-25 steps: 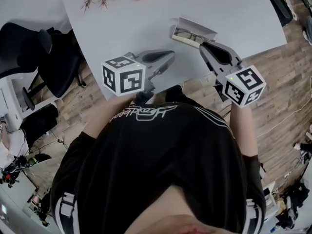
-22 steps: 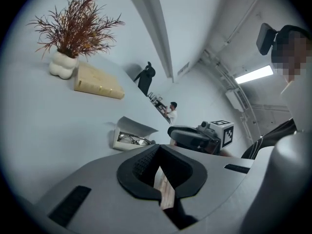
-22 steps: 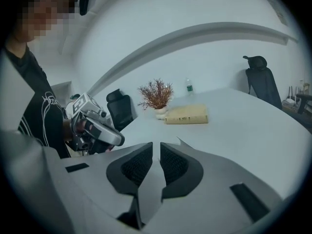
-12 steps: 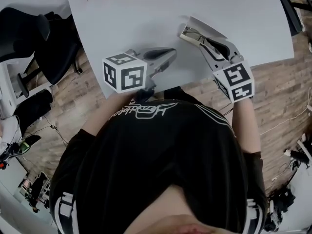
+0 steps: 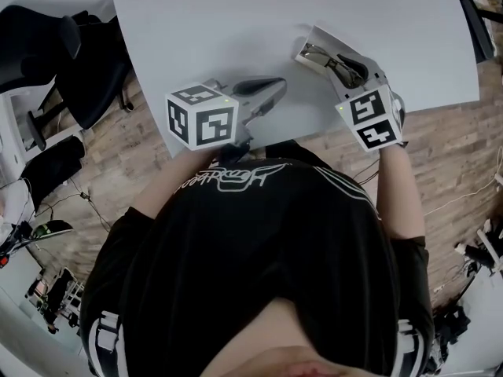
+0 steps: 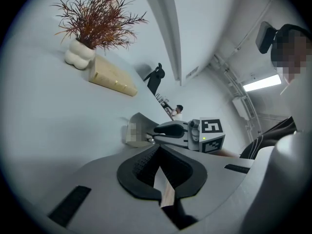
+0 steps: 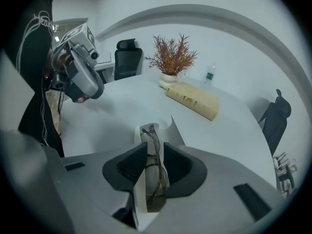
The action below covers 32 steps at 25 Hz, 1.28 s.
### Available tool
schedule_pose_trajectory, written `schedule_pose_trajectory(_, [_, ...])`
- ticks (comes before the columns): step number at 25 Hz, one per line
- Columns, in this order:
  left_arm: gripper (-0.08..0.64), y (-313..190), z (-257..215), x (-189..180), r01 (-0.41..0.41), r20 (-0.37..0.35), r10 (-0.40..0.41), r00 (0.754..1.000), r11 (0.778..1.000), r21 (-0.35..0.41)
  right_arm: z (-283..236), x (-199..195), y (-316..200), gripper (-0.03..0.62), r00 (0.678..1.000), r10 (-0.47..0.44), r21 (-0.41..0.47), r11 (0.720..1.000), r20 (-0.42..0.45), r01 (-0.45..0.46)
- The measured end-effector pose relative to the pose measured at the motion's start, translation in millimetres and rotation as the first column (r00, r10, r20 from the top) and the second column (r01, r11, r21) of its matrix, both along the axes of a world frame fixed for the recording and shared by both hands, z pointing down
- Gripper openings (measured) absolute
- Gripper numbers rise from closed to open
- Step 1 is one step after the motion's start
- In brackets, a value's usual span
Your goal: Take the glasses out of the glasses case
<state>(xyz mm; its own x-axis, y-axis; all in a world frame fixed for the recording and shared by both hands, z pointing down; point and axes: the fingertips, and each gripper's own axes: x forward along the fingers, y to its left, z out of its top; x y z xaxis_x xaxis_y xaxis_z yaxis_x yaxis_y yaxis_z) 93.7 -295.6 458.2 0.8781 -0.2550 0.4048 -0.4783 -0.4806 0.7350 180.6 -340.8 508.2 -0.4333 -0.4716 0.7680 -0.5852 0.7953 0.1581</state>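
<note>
A white glasses case (image 5: pixel 336 39) lies open on the pale table (image 5: pixel 236 30), its lid (image 7: pixel 176 129) tilted up. Dark-framed glasses (image 7: pixel 151 136) lie folded in it and also show in the head view (image 5: pixel 317 53). My right gripper (image 5: pixel 346 66) reaches down into the case. In its own view its jaws (image 7: pixel 155 151) stand close on either side of the glasses, shut on the frame, with the case's near wall under the left jaw. My left gripper (image 5: pixel 271 93) rests shut near the table's front edge, left of the case, holding nothing (image 6: pixel 157 155).
A dried plant in a white vase (image 7: pixel 170 76) and a tan book (image 7: pixel 192 99) sit at the far side of the table, with a small bottle (image 7: pixel 209 74) beyond. Black chairs (image 5: pixel 63 61) stand off the table's left. The front edge of the table (image 5: pixel 299 136) is right by my body.
My right gripper has moved from the table's front edge forward onto the open case, and its jaws now close round the glasses. The left gripper has stayed put.
</note>
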Motion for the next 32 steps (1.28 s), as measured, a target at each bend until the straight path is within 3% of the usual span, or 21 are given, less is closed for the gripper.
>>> schedule_pose_trajectory(12, [0.008, -1.6, 4.5, -3.6, 0.012, 0.003, -0.012, 1.000, 1.000, -0.008, 20.6, 3.3, -8.4, 0.081, 0.994, -0.027, -0.006, 1.000, -0.107, 0.026])
schedule_pose_trajectory(32, [0.008, -8.5, 3.0, -8.3, 0.055, -0.018, -0.055, 0.998, 0.998, -0.008, 29.5, 1.7, -9.6, 0.025, 0.982, -0.063, -0.046, 0.997, -0.177, 0.056])
